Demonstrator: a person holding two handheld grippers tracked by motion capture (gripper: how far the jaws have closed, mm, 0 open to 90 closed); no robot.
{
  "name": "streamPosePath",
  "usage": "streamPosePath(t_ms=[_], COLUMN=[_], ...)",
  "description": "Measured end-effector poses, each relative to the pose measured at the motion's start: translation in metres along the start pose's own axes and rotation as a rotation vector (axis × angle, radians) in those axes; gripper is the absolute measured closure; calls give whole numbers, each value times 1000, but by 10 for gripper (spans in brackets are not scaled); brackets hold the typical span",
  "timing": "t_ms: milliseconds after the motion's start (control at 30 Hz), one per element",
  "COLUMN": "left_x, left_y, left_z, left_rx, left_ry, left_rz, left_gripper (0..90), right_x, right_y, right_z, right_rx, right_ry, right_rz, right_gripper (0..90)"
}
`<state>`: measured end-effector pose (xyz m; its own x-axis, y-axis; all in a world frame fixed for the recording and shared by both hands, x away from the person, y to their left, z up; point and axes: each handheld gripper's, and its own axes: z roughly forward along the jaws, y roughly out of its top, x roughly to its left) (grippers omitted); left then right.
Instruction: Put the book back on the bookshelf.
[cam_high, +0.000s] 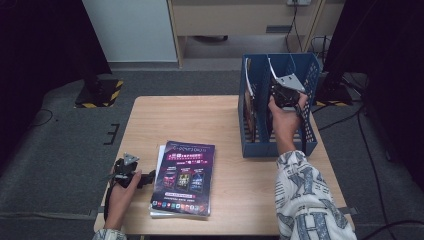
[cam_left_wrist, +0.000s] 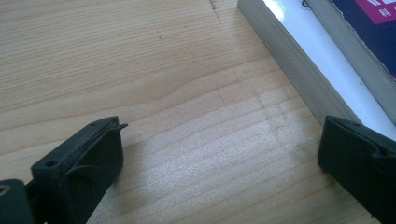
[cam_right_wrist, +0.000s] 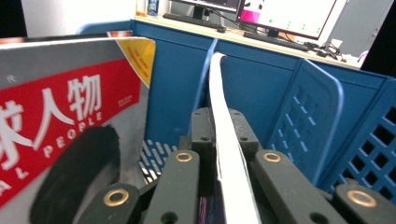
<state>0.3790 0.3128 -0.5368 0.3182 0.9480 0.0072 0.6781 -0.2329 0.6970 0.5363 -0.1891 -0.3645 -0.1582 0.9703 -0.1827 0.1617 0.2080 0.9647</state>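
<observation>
Grippers: two, one in each hand.
Right gripper (cam_high: 283, 92): at the two o'clock side of the table (cam_high: 225, 210), inside the blue file rack (cam_high: 310, 145); in the right gripper view its jaws are clenched on the edge of one thin white-edged magazine (cam_right_wrist: 224, 135), which stands upright in a middle slot of the rack.
Left gripper (cam_high: 125, 167): at eight o'clock on the table; jaws released and wide apart, bare wood between them; the right jaw lies just beside the stack.
Rack: one, with several slots; one red-covered magazine (cam_right_wrist: 56, 116) stands in the slot to the left.
Stack: two flat magazines at six o'clock; a purple-covered one (cam_high: 186, 175) on a white one (cam_left_wrist: 299, 42).
</observation>
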Motion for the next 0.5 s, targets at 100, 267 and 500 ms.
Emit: streamPosePath(t_ms=[100, 267, 500], left_x=[0, 0, -1], left_y=[0, 0, 0], left_z=[0, 0, 0], left_rx=[0, 0, -1], left_ry=[0, 0, 0], left_rz=[0, 0, 1], left_gripper=[0, 0, 0], right_x=[-3, -2, 0], right_y=[0, 1, 2], right_z=[0, 2, 3], right_rx=[4, 7, 7], right_ry=[-6, -5, -19], right_rz=[-25, -59, -115], right_gripper=[841, 841, 841])
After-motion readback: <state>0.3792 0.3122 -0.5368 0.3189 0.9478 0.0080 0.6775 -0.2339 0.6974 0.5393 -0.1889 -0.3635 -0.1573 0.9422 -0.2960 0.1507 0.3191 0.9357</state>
